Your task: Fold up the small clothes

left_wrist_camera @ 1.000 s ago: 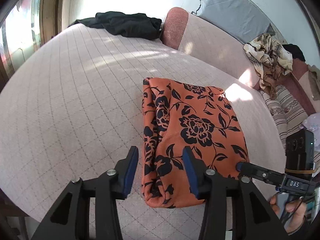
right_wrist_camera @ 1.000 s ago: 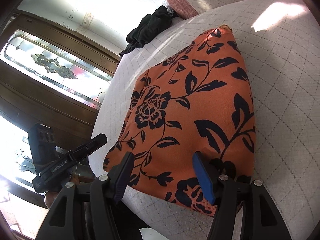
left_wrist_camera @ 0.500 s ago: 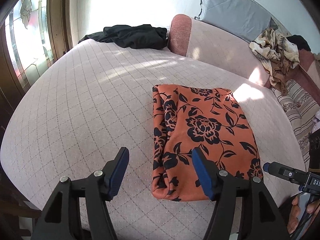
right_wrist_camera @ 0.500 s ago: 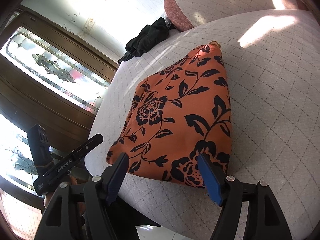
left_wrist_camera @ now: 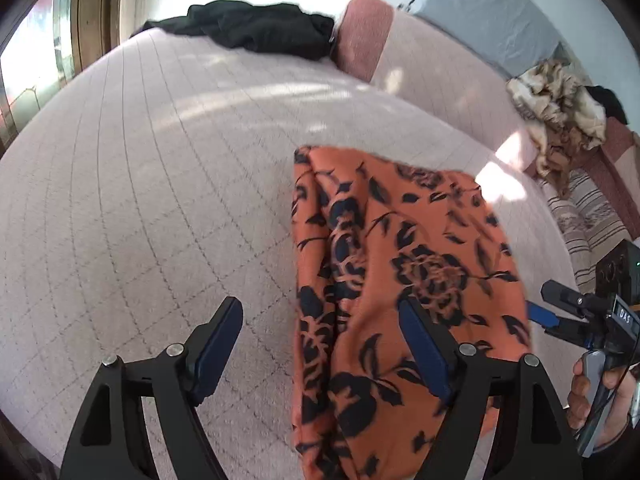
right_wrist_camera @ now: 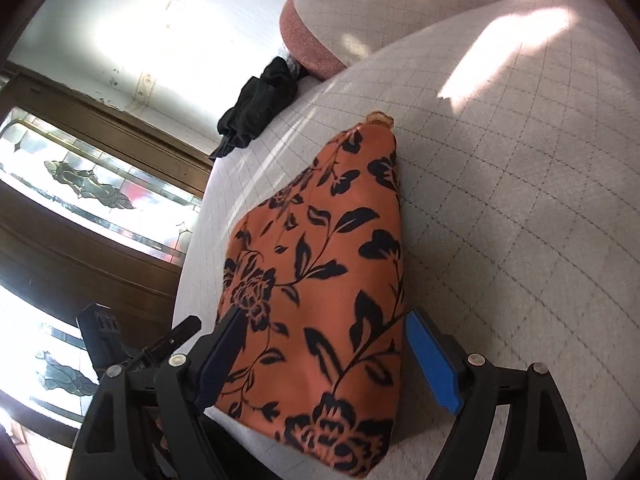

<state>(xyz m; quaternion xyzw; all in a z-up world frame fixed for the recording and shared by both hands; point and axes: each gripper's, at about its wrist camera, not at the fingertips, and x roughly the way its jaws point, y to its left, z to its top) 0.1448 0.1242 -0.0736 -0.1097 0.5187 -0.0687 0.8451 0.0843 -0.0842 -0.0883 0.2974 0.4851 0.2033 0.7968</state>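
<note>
The left gripper [left_wrist_camera: 320, 354] has its jaws spread wide, nothing between them, and since half a second ago it has come back down and forward: the orange floral garment [left_wrist_camera: 404, 280] now fills the space ahead of its inner finger and laps over that finger's blue pad, where before it lay clear beyond the tips. The right gripper [right_wrist_camera: 326, 356] is likewise spread and has closed in the same way, so that the near end of the garment [right_wrist_camera: 320, 280] lies between its two fingers, though whether either pad touches cloth I cannot tell. I read this as both tools returning to the near edge for another fold or a lift, with the piece already folded into a narrow bundle on the quilted bed [left_wrist_camera: 160, 200]. Out past the left tips, its view alone shows the bunched, layered long edge on the side away from the other tool, the heap of patterned clothes [left_wrist_camera: 556, 108] far off toward the other tool's side, and the person's hand [left_wrist_camera: 600, 400] holding the right gripper. The right view alone shows the smooth opposite edge, the far pointed corner, and the stained-glass window [right_wrist_camera: 92, 196] beyond the left tool. Both show the black garment [right_wrist_camera: 256, 112] far ahead by the bolster [left_wrist_camera: 360, 36].
</note>
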